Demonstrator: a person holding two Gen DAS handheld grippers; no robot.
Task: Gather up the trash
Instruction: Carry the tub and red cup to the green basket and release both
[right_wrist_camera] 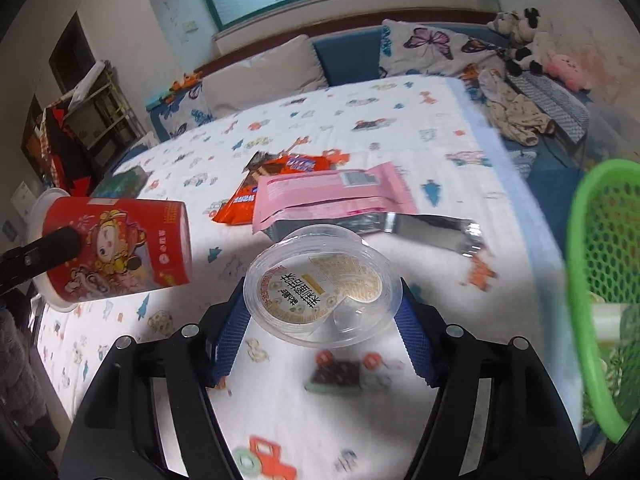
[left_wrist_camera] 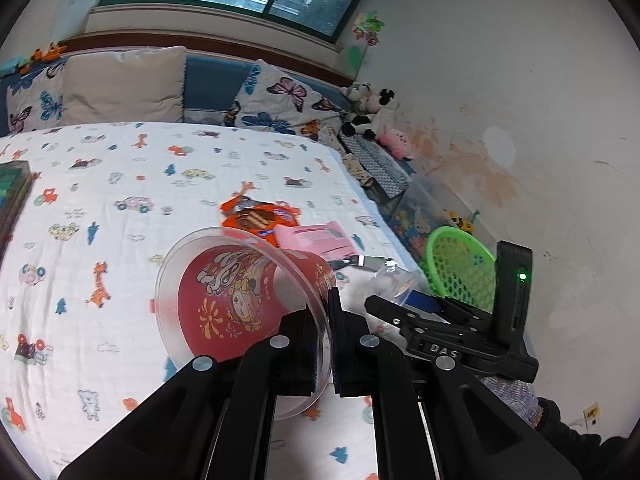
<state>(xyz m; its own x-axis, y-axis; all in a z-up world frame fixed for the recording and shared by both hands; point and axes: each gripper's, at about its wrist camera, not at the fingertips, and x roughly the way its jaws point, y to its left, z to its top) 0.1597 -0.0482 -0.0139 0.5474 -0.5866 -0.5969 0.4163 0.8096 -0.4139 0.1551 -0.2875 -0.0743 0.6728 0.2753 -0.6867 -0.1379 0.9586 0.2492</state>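
Observation:
My left gripper (left_wrist_camera: 329, 340) is shut on the rim of a red cartoon-printed plastic cup (left_wrist_camera: 240, 300), held tilted above the bed; the cup also shows at the left of the right wrist view (right_wrist_camera: 120, 252). My right gripper (right_wrist_camera: 322, 312) is shut on a clear round plastic container (right_wrist_camera: 320, 288) with a gold printed label, held above the sheet. An orange snack wrapper (right_wrist_camera: 280, 180) and a pink pouch (right_wrist_camera: 332, 192) with a silver torn end lie on the bed beyond. The green mesh basket (right_wrist_camera: 600, 280) stands at the right, also seen in the left wrist view (left_wrist_camera: 460, 268).
The bed (left_wrist_camera: 160, 184) has a white cartoon-print sheet, with pillows (left_wrist_camera: 120, 84) and plush toys (left_wrist_camera: 372, 116) at its head. A clear toy bin (left_wrist_camera: 424, 216) sits by the stained wall. A dark box (right_wrist_camera: 124, 184) lies at the bed's left.

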